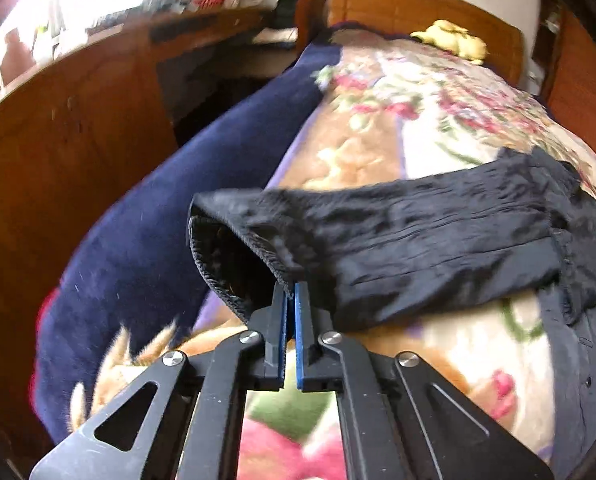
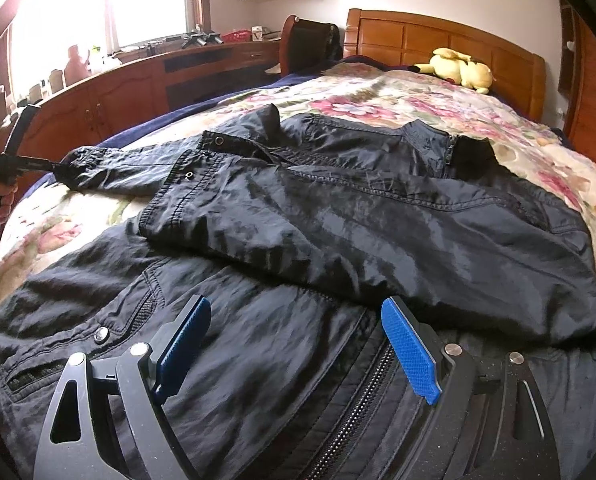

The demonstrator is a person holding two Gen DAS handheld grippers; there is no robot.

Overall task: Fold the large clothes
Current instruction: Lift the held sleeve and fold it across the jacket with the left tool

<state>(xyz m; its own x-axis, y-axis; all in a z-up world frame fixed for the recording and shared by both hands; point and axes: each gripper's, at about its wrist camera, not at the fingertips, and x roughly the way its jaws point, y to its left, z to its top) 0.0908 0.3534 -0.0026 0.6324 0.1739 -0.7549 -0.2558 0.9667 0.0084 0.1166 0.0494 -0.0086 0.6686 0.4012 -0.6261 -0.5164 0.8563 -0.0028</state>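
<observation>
A large black jacket (image 2: 338, 216) lies spread on the floral bedspread (image 2: 398, 96), its zipper (image 2: 362, 392) running toward me. One front panel is folded over the body. The left sleeve (image 1: 418, 236) stretches out across the bed to its ribbed cuff (image 1: 218, 280). My left gripper (image 1: 291, 288) is shut on the cuff's edge, and the cuff hangs open beside the fingers. In the right wrist view that left gripper (image 2: 54, 166) shows at the far left, held by a hand (image 2: 2, 196). My right gripper (image 2: 296, 304) stands open just above the jacket's lower front, nothing between its blue pads (image 2: 410, 344).
A yellow plush toy (image 2: 458, 68) lies by the wooden headboard (image 2: 438, 36). A navy blanket (image 1: 146, 216) hangs over the bed's left side. Wooden cabinets (image 2: 118, 92) with clutter on top line the left wall under the window, and a chair (image 2: 310, 40) stands at the bed's far corner.
</observation>
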